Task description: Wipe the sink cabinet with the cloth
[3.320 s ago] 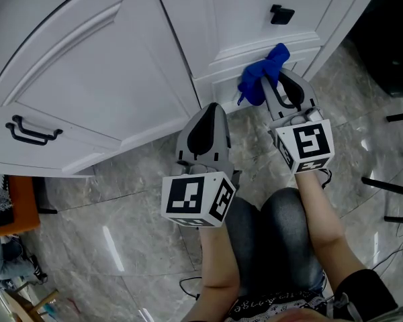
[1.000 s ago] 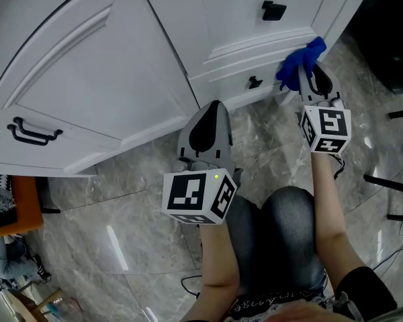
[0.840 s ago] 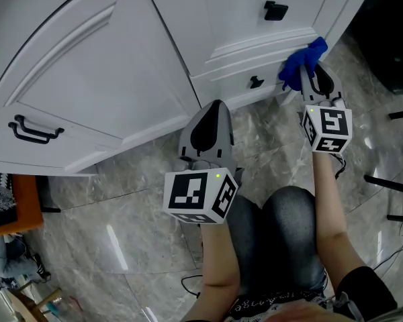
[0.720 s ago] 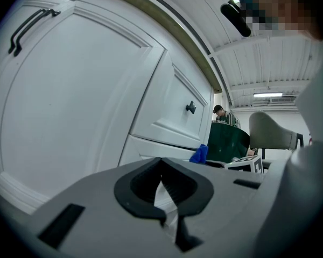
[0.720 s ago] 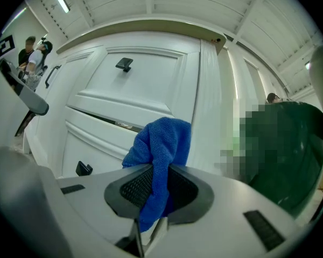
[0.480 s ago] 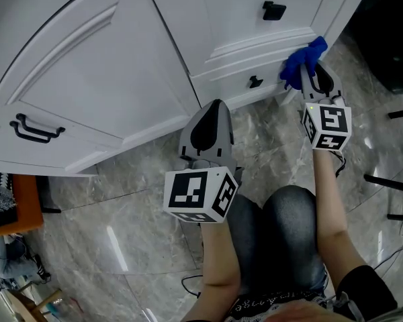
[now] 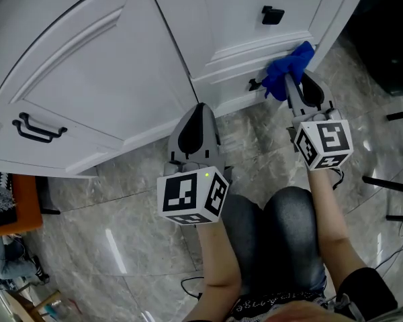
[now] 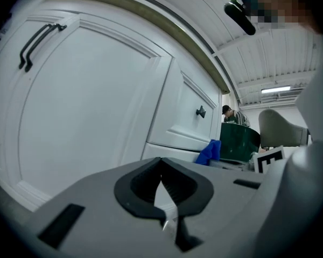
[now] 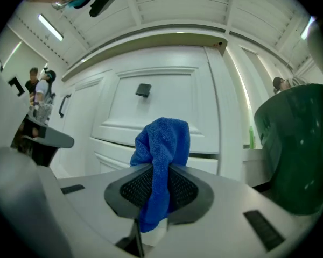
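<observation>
The blue cloth [image 7: 286, 71] is clamped in the jaws of the right gripper [image 7: 290, 89] and appears pressed on the lower drawer front [image 7: 232, 80] of the sink cabinet [image 7: 101, 72], just right of a small black knob [image 7: 254, 84]. The left gripper [image 7: 195, 111] is held idle nearer, jaws together on nothing. Wiping is judged under way; the next stroke calls for firm contact and passage round the knob.

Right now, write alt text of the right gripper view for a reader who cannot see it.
The right gripper is shut on a blue cloth, its bunched top raised before the white sink cabinet. A black knob shows above it; a dark green container stands at right.
</observation>
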{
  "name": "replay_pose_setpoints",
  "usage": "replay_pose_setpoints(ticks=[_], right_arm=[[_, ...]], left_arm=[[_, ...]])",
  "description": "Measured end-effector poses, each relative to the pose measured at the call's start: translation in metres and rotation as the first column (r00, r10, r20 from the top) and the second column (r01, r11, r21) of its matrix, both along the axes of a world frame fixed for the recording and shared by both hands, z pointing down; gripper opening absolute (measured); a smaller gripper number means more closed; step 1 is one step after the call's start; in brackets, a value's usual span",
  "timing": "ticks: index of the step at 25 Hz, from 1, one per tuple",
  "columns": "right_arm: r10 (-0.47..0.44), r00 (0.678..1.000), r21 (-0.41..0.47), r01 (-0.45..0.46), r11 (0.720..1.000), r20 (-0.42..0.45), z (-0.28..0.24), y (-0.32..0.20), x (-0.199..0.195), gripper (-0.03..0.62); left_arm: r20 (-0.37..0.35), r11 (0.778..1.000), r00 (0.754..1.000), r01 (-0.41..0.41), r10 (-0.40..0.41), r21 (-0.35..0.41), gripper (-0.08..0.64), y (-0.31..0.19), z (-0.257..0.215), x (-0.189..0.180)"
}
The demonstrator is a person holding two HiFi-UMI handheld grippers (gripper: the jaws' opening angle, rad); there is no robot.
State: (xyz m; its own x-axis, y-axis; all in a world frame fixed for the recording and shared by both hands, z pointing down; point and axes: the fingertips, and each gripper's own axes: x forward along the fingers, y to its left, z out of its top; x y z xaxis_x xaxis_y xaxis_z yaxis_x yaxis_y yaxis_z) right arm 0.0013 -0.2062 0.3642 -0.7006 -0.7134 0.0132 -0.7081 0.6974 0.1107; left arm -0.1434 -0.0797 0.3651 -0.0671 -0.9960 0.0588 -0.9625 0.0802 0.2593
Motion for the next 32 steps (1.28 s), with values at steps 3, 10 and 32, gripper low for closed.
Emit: replay_pose_setpoints(ticks=[3, 10, 32], right_arm=[[-0.137, 0.99, -0.001, 0.137, 0.991, 0.007, -0.006, 0.037, -0.037, 0.08], [-0.377, 0.925, -0.08, 0.373, 0.924, -0.047, 0.023, 0.089, -0.103, 0.08], [-0.417, 0.896, -0.059, 0.413, 0.909, -0.152, 0.063, 0.086, -0.145, 0.08]], left_arm=[[0.017, 0.999, 0.999, 0.034, -0.034, -0.003, 0.005, 0.004, 0.0, -0.009], [0.027, 0.997, 0.997, 0.072, -0.072, -0.001, 0.005, 0.014, -0.002, -0.022], [0.054, 0.999, 0.998, 0.045, -0.044, -0.026, 0.005, 0.013, 0.004, -0.021]])
